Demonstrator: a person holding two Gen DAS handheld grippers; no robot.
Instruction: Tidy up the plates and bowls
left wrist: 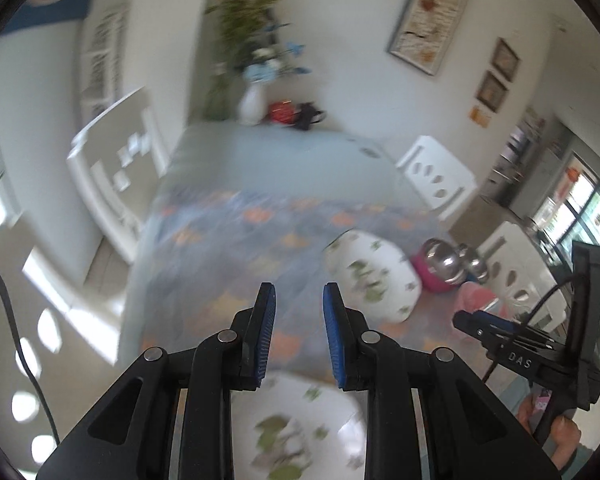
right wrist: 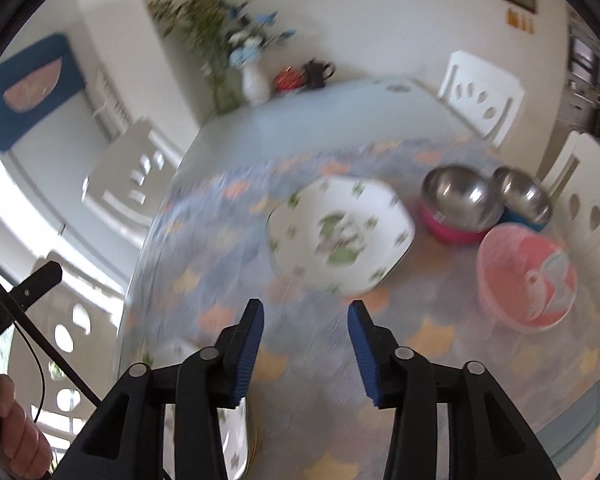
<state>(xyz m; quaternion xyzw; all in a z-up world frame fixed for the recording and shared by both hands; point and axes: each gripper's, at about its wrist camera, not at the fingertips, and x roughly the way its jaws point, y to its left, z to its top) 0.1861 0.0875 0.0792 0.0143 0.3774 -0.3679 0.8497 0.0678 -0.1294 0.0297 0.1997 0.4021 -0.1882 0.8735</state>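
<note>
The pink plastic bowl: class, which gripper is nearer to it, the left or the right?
Right. The right gripper hovers open over the tablecloth with the pink bowl just ahead to its right. The left gripper sits farther left, beyond the right one, over a floral plate.

The surface's left half and far middle lay open for passage. Toward its right edge, a leaf-patterned plate, two steel bowls and a pink bowl clustered closely. A vase stood at the far edge.

Near plate blurred, cut off by frame bottom.
</note>
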